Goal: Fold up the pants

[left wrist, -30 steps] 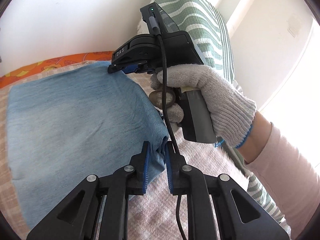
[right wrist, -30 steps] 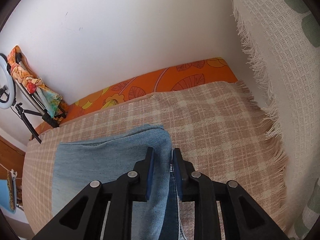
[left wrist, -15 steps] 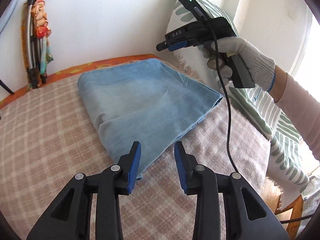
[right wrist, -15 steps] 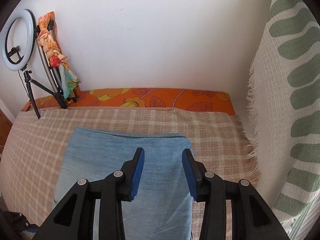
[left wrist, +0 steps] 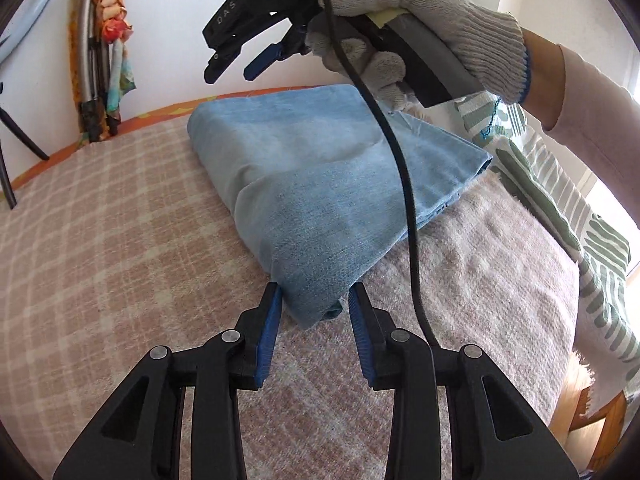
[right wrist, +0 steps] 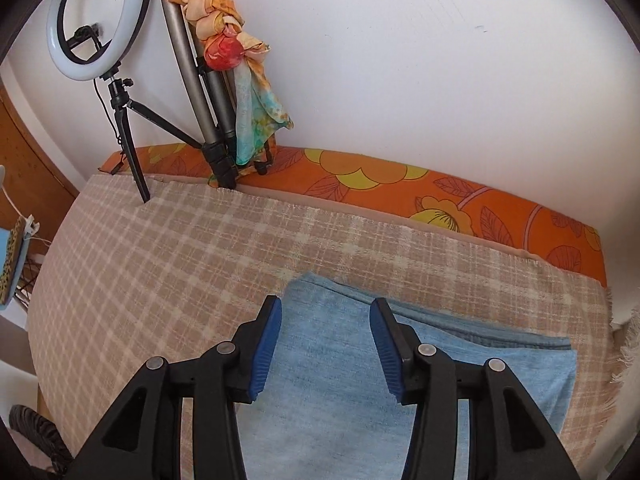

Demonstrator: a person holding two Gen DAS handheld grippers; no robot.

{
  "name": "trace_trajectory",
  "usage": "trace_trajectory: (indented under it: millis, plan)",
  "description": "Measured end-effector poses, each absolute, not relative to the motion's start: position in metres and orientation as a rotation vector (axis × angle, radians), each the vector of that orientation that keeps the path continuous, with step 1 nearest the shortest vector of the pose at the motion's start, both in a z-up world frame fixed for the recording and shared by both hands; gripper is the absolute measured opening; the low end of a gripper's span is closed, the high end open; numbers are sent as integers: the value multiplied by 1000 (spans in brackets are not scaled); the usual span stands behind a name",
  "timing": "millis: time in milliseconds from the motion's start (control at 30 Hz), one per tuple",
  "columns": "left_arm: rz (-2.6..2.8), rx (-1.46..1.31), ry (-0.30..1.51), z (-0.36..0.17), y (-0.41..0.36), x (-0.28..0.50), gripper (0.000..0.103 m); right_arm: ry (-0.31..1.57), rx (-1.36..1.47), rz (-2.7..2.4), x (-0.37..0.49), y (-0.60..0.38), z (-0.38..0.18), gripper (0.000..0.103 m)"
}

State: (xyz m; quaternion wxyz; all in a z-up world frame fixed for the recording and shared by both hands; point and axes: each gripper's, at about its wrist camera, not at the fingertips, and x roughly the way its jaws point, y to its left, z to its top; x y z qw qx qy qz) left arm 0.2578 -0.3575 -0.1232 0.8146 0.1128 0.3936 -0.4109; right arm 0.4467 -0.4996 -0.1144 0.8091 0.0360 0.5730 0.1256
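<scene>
This was a home bedroom: a bed under a checked blanket (right wrist: 200,256), an orange floral sheet (right wrist: 440,196), a patterned pillow (left wrist: 560,208), a ring light (right wrist: 100,20)

The pants (left wrist: 320,184) are soft, matt, faded denim. Beneath them lies a coarse woven blanket (left wrist: 120,248). At two o'clock, a knitted cotton glove (left wrist: 432,20).
</scene>
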Motion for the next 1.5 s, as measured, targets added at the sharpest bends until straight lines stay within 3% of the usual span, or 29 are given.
trace_trajectory:
  millis: [200, 367, 400, 467, 600, 867, 1167, 1233, 1300, 1500]
  plan:
    - [-866, 193, 855, -128, -357, 265, 33, 1251, -10, 289, 475, -474, -138, 63]
    - [-864, 156, 840, -128, -351, 268, 33, 1306, -74, 328, 484, -463, -158, 64]
    - [-866, 156, 837, -128, -351, 267, 33, 1314, -84, 336, 483, -462, -161, 58]
    - [-870, 160, 827, -128, -351, 266, 29, 1326, -106, 342, 481, -458, -166, 38]
    - [-898, 155, 815, -126, -352, 266, 16, 1297, -127, 336, 478, -458, -162, 20]
    - [-921, 191, 754, -120, -352, 256, 7, 1249, -125, 231, 480, -459, -157, 6]
    - [-928, 255, 772, -123, -355, 252, 6, 1270, -87, 187, 490, -458, -185, 6]
    - [-927, 289, 779, -123, -354, 250, 8, 1277, -49, 183, 491, -462, -181, 13]
    - [-942, 300, 803, -120, -349, 249, 12, 1245, -26, 191, 488, -467, -167, 33]
    - [-952, 247, 820, -97, -328, 258, 23, 1119, 81, 216, 441, -505, -107, 38]
